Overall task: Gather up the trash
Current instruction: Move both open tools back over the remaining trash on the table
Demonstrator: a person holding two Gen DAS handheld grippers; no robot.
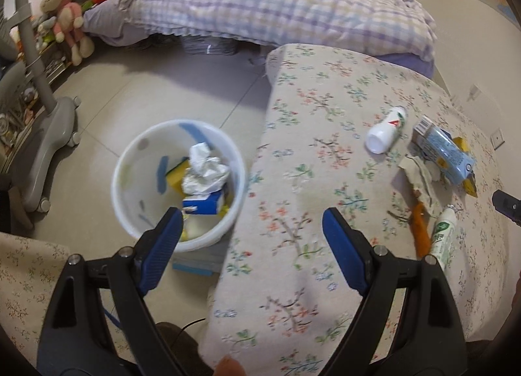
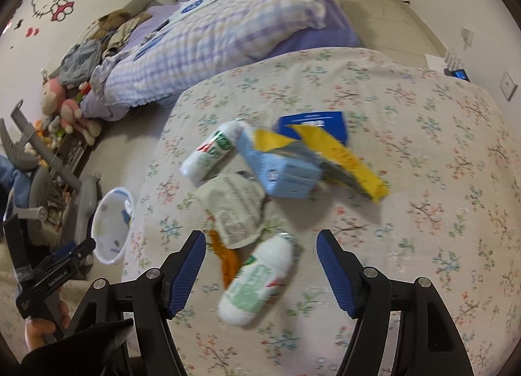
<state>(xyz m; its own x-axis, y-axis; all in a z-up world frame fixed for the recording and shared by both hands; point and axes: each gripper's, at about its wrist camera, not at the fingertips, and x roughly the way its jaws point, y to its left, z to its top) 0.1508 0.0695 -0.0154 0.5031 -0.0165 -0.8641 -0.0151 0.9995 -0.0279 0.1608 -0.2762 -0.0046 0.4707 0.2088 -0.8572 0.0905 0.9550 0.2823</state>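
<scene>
Left gripper [image 1: 252, 245] was spread wide and held nothing, parked over the edge of the floral-print cloth-covered table [image 1: 293, 154], next to the round white plastic bin with blue marks [image 1: 130, 161] on the floor just beside that edge. The bin sat low and close so trash could be dropped straight off the table side. It already held a crumpled white paper wad [image 1: 206, 167], a blue-and-white small carton [image 1: 203, 203] and something yellow under them (sponge-like, not sure).

Right gripper [image 2: 260, 262] was also wide and empty, jaws straddling the near white plastic bottle with green label [image 2: 257, 285], not touching it; likely lined up to take it next. Remaining trash was bunched mid-table:
- second white bottle with red-green label [image 2: 211, 154]
- light-blue paperboard carton [image 2: 280, 171]
- flattened yellow wrapper [image 2: 342, 161]
- dark blue flat box [image 2: 312, 125]
- crumpled pale-green printed pouch [image 2: 234, 210]
- orange scrap [image 2: 228, 258] partly under the pouch

The pieces overlapped, so picking the outermost bottle first probably avoids dragging the others. Right view was motion-blurred.
</scene>
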